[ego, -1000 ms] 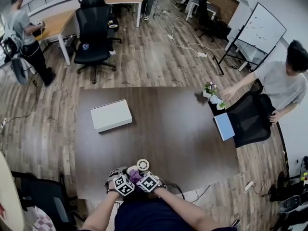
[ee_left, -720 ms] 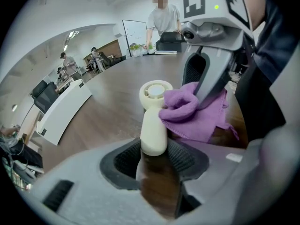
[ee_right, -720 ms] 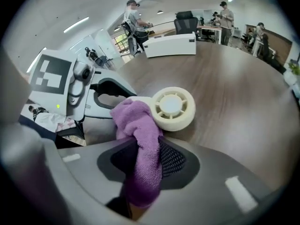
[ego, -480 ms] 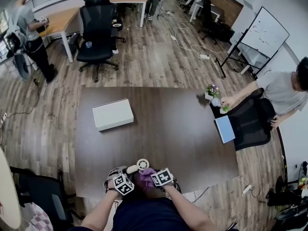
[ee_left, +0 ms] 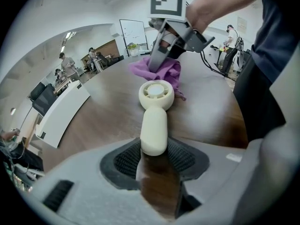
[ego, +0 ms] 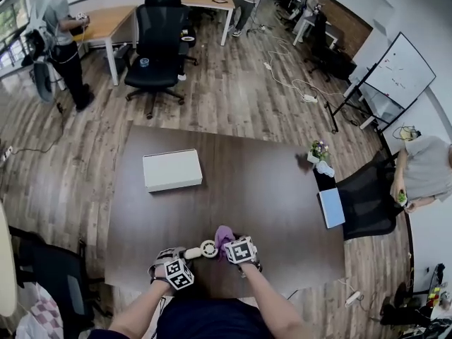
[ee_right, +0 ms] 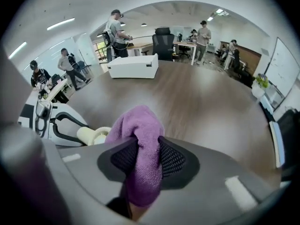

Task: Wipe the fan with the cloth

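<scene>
A small cream hand-held fan (ego: 201, 250) lies near the front edge of the dark brown table (ego: 268, 182). My left gripper (ego: 186, 257) is shut on its handle (ee_left: 153, 132); the round fan head (ee_left: 156, 92) points away from the jaws. My right gripper (ego: 229, 241) is shut on a purple cloth (ego: 224, 234), bunched between its pads (ee_right: 143, 165). In the left gripper view the cloth (ee_left: 164, 71) rests on the table just past the fan head, with the right gripper (ee_left: 165, 60) pointing down onto it. Beside the cloth, the right gripper view catches the fan (ee_right: 91, 135).
A flat white box (ego: 172, 169) lies on the table's far left part. A small potted plant (ego: 319, 150) stands at the far right edge. A black office chair (ego: 364, 198) bearing a light blue pad (ego: 330, 207) is beside the table, with a person (ego: 424, 175) behind it.
My right gripper has carried the purple cloth from between the two gripper cubes out to the right and past the fan head. The left gripper and fan stayed put. The person at the right drew back.
</scene>
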### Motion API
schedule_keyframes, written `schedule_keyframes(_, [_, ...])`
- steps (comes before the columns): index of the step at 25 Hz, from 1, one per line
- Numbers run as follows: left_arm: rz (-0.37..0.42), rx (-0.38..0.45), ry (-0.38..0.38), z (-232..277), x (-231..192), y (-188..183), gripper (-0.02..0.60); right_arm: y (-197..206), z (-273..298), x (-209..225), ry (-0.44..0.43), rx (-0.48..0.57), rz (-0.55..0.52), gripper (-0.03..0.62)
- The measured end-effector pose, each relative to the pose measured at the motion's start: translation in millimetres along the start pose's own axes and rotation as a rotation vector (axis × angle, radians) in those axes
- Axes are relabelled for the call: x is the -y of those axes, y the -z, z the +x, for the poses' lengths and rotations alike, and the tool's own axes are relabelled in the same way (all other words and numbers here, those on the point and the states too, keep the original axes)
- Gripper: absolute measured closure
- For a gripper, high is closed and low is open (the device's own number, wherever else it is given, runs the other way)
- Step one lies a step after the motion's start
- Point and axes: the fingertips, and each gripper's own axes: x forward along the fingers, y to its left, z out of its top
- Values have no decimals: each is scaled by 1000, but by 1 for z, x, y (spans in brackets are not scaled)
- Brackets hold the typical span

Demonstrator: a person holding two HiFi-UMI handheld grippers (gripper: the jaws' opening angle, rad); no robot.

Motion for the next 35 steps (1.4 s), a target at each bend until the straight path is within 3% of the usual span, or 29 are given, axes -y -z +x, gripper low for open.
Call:
schedule_keyframes(6, [10,-7,2,0,0,1,402,-47,19,-42,-23,-23,-293,459])
schedule_keyframes(15, [4,-20,-4,1,-4,2,403,-62,37,-128,-124,-65,-696,459])
schedule_keyframes(20, [-3,-18,0,2,-4,3,403,-52,36,-167,-198,-56,-733,459])
schedule_keyframes(24, [-12,-10,4,1,-4,4,403,-46,31,-178,-227,-27,-699,459])
schedule_keyframes(28, [2,-19,-9,4,-6,7,403,-44,24,-163,-221,-12,-655,459])
schedule_keyframes(35, [12,-23,-12,3,-6,4,405,-47,15,-103,-154,19,-455,459])
